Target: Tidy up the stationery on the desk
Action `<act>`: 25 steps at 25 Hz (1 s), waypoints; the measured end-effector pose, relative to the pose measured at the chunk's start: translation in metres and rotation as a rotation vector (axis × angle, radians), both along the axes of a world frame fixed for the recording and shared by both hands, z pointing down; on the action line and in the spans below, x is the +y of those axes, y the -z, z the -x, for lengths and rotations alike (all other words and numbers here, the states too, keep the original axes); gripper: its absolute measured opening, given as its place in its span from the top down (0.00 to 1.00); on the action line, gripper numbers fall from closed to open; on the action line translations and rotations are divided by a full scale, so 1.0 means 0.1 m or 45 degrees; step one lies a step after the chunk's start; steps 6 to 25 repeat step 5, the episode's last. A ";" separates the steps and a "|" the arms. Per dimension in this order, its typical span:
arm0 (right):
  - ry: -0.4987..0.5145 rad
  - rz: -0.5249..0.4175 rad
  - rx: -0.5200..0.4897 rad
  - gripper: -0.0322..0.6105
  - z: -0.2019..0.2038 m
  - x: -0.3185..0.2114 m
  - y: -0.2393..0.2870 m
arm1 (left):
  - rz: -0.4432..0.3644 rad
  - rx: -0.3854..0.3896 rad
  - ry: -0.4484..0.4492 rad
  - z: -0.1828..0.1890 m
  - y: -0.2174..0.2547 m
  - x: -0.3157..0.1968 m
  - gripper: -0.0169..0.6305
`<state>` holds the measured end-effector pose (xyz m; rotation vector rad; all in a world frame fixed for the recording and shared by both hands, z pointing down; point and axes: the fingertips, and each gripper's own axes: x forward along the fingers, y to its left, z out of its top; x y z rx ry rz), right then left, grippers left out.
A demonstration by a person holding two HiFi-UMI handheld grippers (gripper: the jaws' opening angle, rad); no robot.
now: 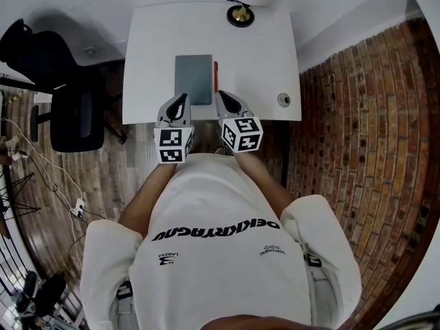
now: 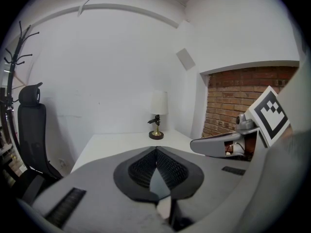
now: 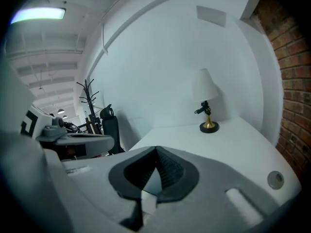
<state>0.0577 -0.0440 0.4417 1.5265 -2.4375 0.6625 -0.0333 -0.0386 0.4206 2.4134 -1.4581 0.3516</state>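
Shoving is your risk: with left claw (image 1: pixel 181 97) and right claw (image 1: pixel 221 94) both closed tight and empty, pushing ahead would skid the grey notebook (image 1: pixel 193 78) just beyond the left tip, or the red pen (image 1: pixel 215 76) beside the right one, across the tabletop (image 1: pixel 261 53).

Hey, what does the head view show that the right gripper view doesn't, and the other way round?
Only the head view: the red pen beside the grey notebook, and the person's white shirt. Only the right gripper view: a coat rack and a ceiling light. Both: the white desk, the lamp, a black chair and the brick wall.
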 end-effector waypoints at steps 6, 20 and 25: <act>-0.005 0.003 0.002 0.95 0.01 -0.03 -0.03 | 0.000 -0.001 0.006 0.04 -0.04 -0.03 0.98; -0.005 0.003 0.002 0.95 0.01 -0.03 -0.03 | 0.000 -0.001 0.006 0.04 -0.04 -0.03 0.98; -0.005 0.003 0.002 0.95 0.01 -0.03 -0.03 | 0.000 -0.001 0.006 0.04 -0.04 -0.03 0.98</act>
